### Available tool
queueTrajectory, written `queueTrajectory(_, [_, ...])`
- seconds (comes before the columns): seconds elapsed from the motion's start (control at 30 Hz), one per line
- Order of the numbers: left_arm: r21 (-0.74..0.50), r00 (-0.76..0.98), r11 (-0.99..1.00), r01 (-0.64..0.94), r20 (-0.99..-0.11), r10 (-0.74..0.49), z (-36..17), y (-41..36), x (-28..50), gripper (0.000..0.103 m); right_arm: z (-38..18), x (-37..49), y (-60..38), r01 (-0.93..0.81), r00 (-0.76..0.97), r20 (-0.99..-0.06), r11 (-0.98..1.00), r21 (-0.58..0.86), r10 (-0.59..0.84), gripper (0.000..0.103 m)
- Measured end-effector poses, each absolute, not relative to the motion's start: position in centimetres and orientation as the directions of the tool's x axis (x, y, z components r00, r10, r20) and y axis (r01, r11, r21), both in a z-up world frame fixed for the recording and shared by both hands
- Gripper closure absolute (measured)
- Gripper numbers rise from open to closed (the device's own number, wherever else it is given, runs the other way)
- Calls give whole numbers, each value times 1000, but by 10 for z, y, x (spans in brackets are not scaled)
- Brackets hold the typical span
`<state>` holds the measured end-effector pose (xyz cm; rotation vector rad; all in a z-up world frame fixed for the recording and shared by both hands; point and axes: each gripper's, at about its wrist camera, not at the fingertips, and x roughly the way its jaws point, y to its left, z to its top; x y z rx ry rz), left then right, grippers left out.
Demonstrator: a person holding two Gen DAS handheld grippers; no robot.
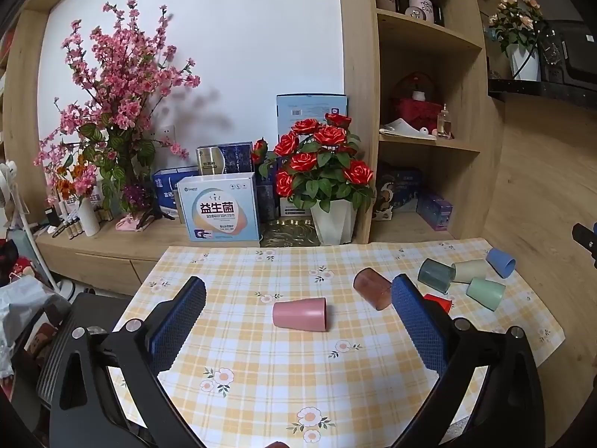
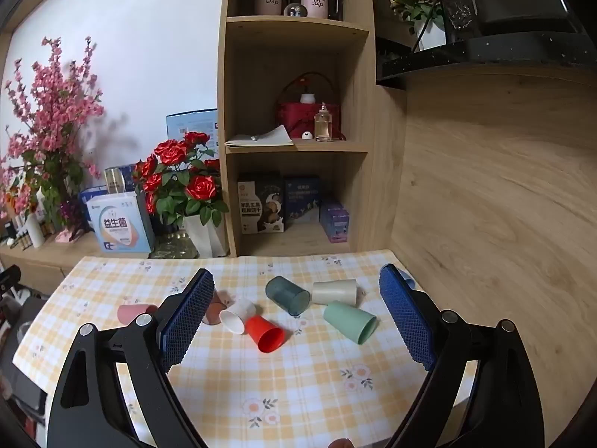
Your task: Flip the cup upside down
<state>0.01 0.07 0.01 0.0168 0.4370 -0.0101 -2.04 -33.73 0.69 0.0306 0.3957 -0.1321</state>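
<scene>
Pink cup [image 1: 299,314] lies on its side on the checked surface [image 1: 261,380], centred ahead of the left claw [image 1: 298,310], jaws apart, empty. Right claw [image 2: 294,310] likewise apart. Grip mid-body, lift, rotate rim down.

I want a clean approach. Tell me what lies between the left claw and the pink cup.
Only bare checked tablecloth lies between the open left claw and the pink cup, in the left wrist view.

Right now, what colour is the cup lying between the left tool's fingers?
Pink. The pink cup lies on its side on the checked tablecloth; it shows best in the left wrist view.
</scene>
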Motion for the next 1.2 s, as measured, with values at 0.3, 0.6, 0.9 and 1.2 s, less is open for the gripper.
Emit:
queueTrajectory(0.3, [26,910,1000,16,-415,-3,0,0,0,6,7,-21,-337,135,916,-381,991,1,-124,16])
queueTrajectory(0.6, [23,911,1000,16,-412,-5,12,3,3,6,7,-20,-337,135,915,-384,991,5,-123,16])
queueTrajectory(0.9, [26,912,999,20,-409,-7,13,-2,-3,6,12,-23,-335,130,916,-384,991,8,-117,16])
queueTrajectory(1.2, [25,911,999,39,-411,-25,12,-3,-3,6,5,-19,-336,125,916,-387,992,18,-109,16])
